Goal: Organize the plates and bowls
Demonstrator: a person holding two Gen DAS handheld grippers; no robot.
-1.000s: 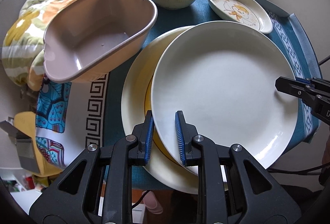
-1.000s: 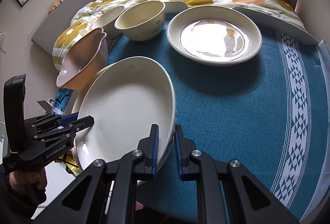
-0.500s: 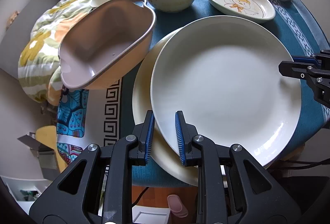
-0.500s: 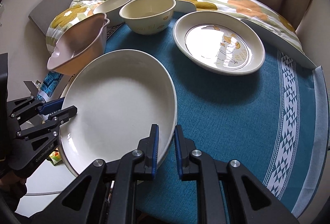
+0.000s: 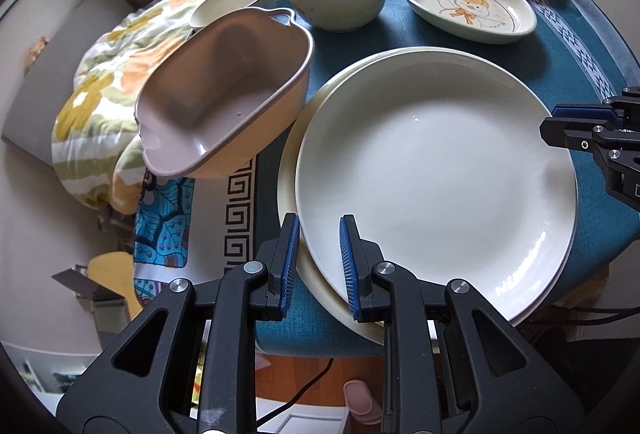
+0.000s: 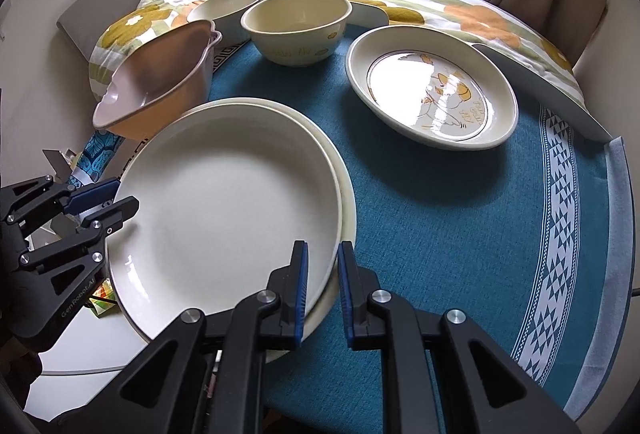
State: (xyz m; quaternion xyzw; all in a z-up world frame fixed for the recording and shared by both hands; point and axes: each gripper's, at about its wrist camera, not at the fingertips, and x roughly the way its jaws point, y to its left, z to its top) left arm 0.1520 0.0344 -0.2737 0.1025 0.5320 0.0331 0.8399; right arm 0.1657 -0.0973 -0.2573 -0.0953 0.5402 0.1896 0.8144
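Left gripper (image 5: pixel 318 262) and right gripper (image 6: pixel 323 288) each clench opposite rims of the white plate (image 5: pixel 436 178), which has come down from a tilt to sit nearly flat on the cream plate (image 5: pixel 290 170) at the table's (image 6: pixel 460 218) near left edge; stacking looks almost done. All containers are empty: pink dish (image 5: pixel 224 94), two bowls at the far edge, duck plate (image 6: pixel 432 94).

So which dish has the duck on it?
On the teal tablecloth, look past the big plain white plate towards the window. The duck dish sits right of the round bowl. It is the only oval dish with a picture inside.
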